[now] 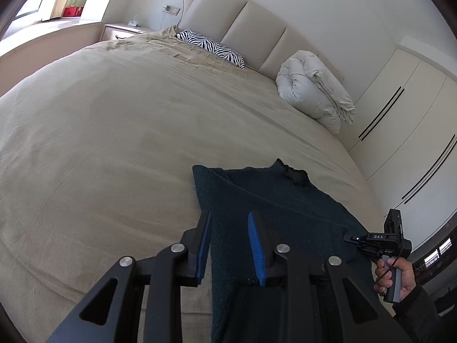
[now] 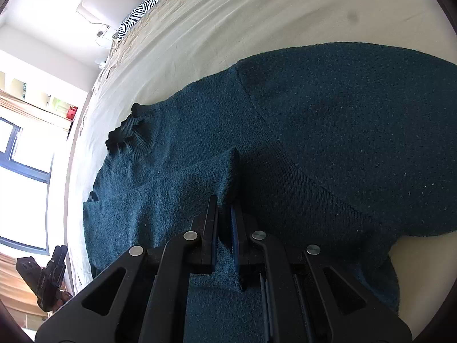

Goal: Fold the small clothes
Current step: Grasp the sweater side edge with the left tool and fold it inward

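A dark teal knit sweater [image 1: 274, 200] lies spread on the beige bed [image 1: 114, 120]. My left gripper [image 1: 228, 220] is open and empty, its blue-padded fingers just above the sweater's left edge. The right gripper shows in the left wrist view [image 1: 380, 237] at the far right, held by a hand. In the right wrist view the sweater [image 2: 328, 120] fills the frame, its ribbed collar at left. My right gripper [image 2: 224, 208] is shut on a raised fold of the sweater, which stands up between the fingers. The left gripper shows there at the lower left [image 2: 48, 274].
A zebra-striped pillow [image 1: 211, 46] and a rolled white duvet [image 1: 314, 91] lie at the headboard. A white wardrobe [image 1: 400, 120] stands to the right of the bed. A nightstand [image 1: 122, 30] and window are at the far left.
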{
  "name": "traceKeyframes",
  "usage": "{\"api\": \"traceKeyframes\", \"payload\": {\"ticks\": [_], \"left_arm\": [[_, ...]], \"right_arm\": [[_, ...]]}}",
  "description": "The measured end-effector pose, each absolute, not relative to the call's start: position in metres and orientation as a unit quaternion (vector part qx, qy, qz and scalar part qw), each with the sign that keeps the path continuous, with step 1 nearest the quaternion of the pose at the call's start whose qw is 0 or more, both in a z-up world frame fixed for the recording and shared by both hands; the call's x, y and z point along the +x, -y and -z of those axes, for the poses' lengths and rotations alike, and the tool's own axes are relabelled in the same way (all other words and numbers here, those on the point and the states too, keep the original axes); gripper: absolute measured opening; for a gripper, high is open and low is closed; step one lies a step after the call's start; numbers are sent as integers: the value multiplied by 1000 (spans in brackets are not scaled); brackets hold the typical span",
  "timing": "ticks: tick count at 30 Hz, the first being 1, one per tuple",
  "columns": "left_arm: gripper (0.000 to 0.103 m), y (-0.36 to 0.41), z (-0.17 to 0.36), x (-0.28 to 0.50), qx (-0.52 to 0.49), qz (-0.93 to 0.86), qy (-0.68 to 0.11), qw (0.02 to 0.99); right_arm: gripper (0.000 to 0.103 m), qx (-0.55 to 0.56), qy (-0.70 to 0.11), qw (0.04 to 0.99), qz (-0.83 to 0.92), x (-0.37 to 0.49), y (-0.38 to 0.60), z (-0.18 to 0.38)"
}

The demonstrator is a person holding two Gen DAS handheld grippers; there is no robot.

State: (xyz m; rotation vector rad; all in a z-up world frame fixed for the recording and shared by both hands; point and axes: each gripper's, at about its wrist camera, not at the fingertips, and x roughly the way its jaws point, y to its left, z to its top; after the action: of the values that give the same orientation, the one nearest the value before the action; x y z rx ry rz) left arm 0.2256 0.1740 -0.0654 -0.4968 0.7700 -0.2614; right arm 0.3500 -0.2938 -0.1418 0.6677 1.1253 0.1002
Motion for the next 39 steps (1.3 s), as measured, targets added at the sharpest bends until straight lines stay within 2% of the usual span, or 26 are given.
{"api": "traceKeyframes", "payload": {"ticks": [2, 6, 8, 13, 14, 19, 25, 31, 35, 39], "left_arm": [[21, -174, 72, 240, -253, 126, -378, 882], [18, -170, 83, 264, -268, 140, -385, 872], [13, -167, 94, 278, -278, 153, -397, 861], [12, -168, 127, 319, -287, 144, -444, 836], [3, -169, 134, 326, -290, 142, -449, 833], [4, -165, 142, 346, -281, 148, -454, 832], [4, -167, 134, 323, -279, 154, -453, 832], [6, -148, 115, 271, -187, 135, -444, 866], [19, -131, 114, 243, -136, 128, -442, 877], [20, -120, 114, 224, -100, 129, -444, 881]], "right_arm": [[7, 313, -521, 793, -48, 356, 286, 147], [7, 309, -521, 794, -51, 354, 288, 148], [7, 313, -523, 791, -55, 355, 289, 152], [7, 338, -516, 784, -66, 354, 297, 158], [7, 344, -515, 782, -69, 353, 299, 159], [7, 372, -506, 773, -86, 351, 307, 164], [8, 384, -503, 770, -84, 345, 309, 163], [8, 390, -500, 769, -77, 335, 311, 162], [8, 396, -497, 769, -68, 327, 314, 160], [8, 382, -499, 776, -51, 315, 316, 152]]}}
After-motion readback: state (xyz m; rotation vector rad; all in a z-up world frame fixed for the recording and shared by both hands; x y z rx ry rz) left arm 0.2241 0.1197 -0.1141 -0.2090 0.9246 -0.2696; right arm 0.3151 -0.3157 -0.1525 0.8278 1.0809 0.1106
